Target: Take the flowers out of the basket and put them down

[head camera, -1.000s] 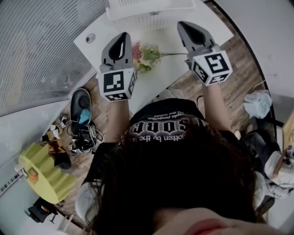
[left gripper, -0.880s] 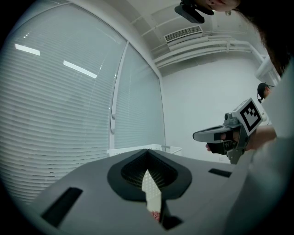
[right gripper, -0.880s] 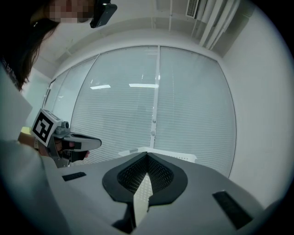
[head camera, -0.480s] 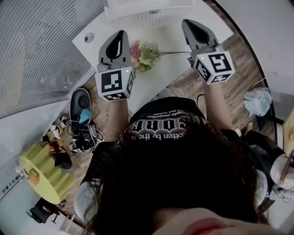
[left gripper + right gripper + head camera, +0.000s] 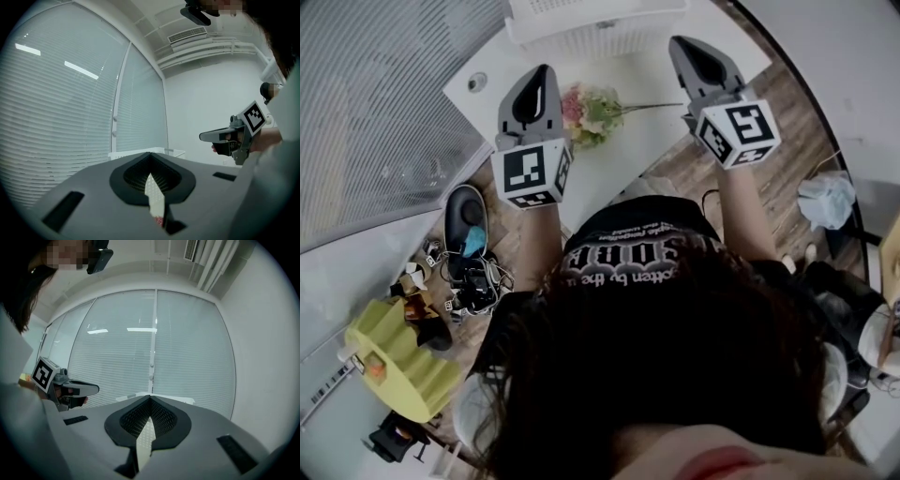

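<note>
A small bunch of pink and green flowers (image 5: 592,111) lies on the white table (image 5: 628,150), its stem pointing right. Behind it, at the table's far edge, stands the white slatted basket (image 5: 591,28). My left gripper (image 5: 542,75) hovers level just left of the flowers, shut and empty. My right gripper (image 5: 682,47) hovers level to their right, near the stem's end, also shut and empty. In the left gripper view the jaws (image 5: 150,154) meet at the tip, with the basket rim (image 5: 136,153) beyond. The right gripper view shows its jaws (image 5: 150,397) closed the same way.
The table's near edge runs just ahead of the person's body. Left of the table, on the wooden floor, lie a black bag (image 5: 467,214), cables and a yellow stepped object (image 5: 389,361). Window blinds (image 5: 384,84) fill the far left; a light bundle (image 5: 825,199) sits on the right.
</note>
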Demonstrator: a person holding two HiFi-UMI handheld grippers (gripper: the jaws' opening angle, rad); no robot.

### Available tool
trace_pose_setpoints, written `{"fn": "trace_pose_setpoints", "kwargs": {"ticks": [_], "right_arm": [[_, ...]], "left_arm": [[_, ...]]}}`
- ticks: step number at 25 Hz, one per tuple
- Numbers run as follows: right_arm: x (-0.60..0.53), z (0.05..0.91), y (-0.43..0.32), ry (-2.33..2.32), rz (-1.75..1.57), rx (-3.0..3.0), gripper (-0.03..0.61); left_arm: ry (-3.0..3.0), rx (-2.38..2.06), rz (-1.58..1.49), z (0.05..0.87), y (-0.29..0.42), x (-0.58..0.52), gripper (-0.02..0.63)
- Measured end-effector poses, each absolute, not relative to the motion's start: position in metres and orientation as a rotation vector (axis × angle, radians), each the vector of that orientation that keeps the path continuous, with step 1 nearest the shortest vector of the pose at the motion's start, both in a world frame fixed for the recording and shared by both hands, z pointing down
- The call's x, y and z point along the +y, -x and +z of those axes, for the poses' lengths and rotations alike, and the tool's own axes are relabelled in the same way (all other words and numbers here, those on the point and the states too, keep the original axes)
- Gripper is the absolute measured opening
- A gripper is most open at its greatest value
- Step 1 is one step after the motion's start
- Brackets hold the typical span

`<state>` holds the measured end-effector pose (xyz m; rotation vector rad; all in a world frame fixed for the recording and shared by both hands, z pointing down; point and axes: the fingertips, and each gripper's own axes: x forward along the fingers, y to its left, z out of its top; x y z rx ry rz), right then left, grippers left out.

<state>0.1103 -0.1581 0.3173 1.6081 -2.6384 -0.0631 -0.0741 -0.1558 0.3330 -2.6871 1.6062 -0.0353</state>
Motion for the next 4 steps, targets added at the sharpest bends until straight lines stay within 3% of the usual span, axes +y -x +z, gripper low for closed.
{"fn": "trace_pose_setpoints", "kwargs": {"ticks": [4], "right_arm": [[-0.1572,0.3153,-0.1125,-1.613,-0.061,-2.637,0.026]], "left_arm": [[2.681,1.605,-0.03,0.3297,0.0741,-0.1555,0.002]]}}
